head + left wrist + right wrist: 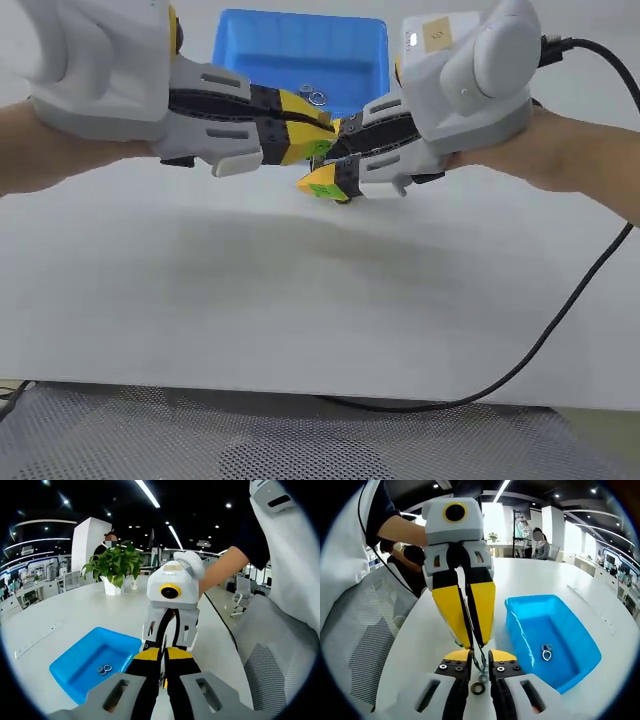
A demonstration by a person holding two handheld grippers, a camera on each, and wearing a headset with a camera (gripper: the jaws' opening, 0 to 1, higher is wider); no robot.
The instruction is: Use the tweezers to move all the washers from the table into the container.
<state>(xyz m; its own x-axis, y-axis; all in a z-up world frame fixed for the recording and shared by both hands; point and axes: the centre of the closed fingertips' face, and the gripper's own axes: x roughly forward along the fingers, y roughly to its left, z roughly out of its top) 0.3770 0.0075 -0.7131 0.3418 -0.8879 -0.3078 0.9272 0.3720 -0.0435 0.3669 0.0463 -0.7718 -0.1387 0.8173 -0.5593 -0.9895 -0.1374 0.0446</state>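
Over the white table my two grippers meet tip to tip in front of the blue container [300, 22]. My left gripper [318, 125] [163, 655] is shut on the thin metal tweezers [475, 640], which point toward my right gripper [330, 165] [480, 656]. The right jaws stand closed narrowly around the tweezers' front end. Two washers [478, 688] lie on the table just under the tweezer tips. A few washers [315, 97] [104, 669] [546, 652] lie inside the container [75, 666] [520, 625].
A black cable [560, 320] runs from the right gripper across the table's near right side and over its front edge. A mesh chair [300, 445] sits below that edge. A potted plant [115, 565] stands far off on the table.
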